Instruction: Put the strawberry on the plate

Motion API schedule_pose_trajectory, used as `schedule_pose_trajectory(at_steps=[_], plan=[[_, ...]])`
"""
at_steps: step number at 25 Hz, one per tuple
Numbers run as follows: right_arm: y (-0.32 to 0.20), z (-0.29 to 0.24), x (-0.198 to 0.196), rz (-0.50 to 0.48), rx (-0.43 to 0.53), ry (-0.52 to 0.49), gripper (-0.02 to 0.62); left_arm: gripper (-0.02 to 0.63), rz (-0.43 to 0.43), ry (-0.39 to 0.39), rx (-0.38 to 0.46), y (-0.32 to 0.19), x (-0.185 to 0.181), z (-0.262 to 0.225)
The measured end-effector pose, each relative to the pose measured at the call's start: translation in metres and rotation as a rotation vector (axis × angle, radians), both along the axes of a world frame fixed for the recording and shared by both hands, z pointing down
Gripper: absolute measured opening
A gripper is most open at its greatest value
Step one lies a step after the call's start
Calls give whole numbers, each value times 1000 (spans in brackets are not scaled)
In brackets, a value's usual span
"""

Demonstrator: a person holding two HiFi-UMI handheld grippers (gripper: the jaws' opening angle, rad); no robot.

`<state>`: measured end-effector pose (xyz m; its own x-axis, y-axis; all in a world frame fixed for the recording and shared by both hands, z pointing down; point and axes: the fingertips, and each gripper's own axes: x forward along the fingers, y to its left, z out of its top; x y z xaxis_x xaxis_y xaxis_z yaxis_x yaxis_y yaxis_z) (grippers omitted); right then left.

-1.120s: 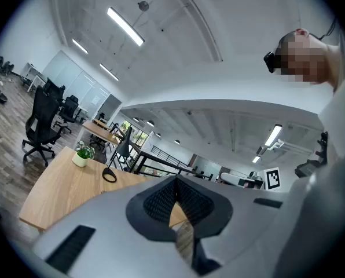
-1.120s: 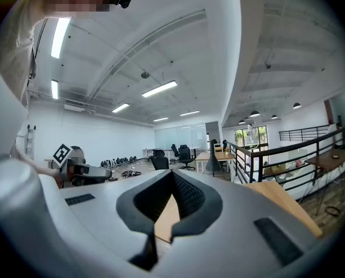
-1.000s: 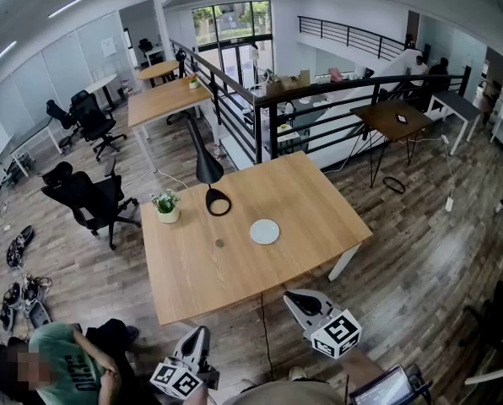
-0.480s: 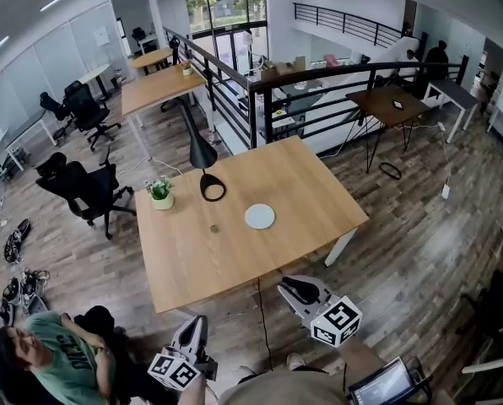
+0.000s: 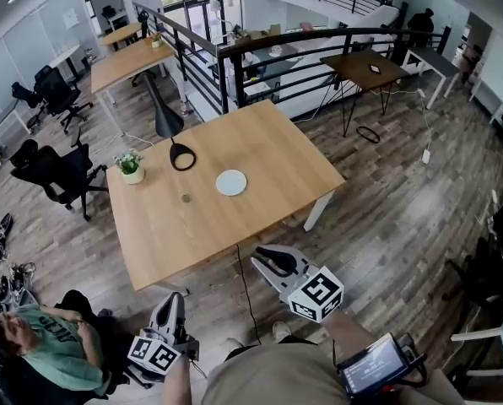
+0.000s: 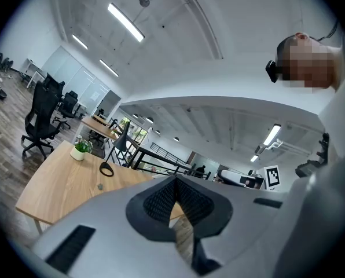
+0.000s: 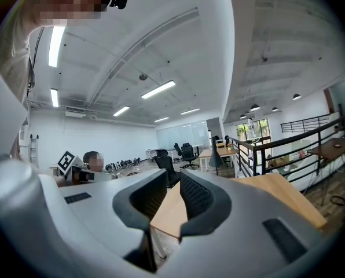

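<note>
Strawberry (image 5: 185,198) lies on the desk (image 5: 167,234), left of the plate (image 5: 231,182): likely light, soft, easily bruised, so pinch its sides gently. Left claw (image 5: 174,304) clenched, empty; right claw (image 5: 267,260) has just been parting, nothing between its jaws

Plate (image 5: 231,182): white, round, lying flat near middle of wooden table (image 5: 277,154), just right of black ring-shaped lamp base (image 5: 182,155).
Strawberry (image 5: 185,198): tiny dark speck on bare tabletop, left of plate and slightly nearer the person. Apart from plate, not on it. Too small to tell colour or pose.
</note>
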<state>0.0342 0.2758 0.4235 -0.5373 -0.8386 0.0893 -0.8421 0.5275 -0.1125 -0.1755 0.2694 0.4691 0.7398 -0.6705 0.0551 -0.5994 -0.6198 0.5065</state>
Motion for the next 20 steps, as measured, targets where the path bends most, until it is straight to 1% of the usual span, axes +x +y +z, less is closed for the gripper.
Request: schedule_pose_trajectory(at_steps=[9,14,20], plan=[[13,1,30,-12,-6,17,52,2,-4,-8,-9,16,32,-1],[21,6,57,-19,-3,12,52,1,-20,-5,-11,26,55,1],[26,9,74,-29,-10,8,52,2,-36,-5,-16,36,70,2]])
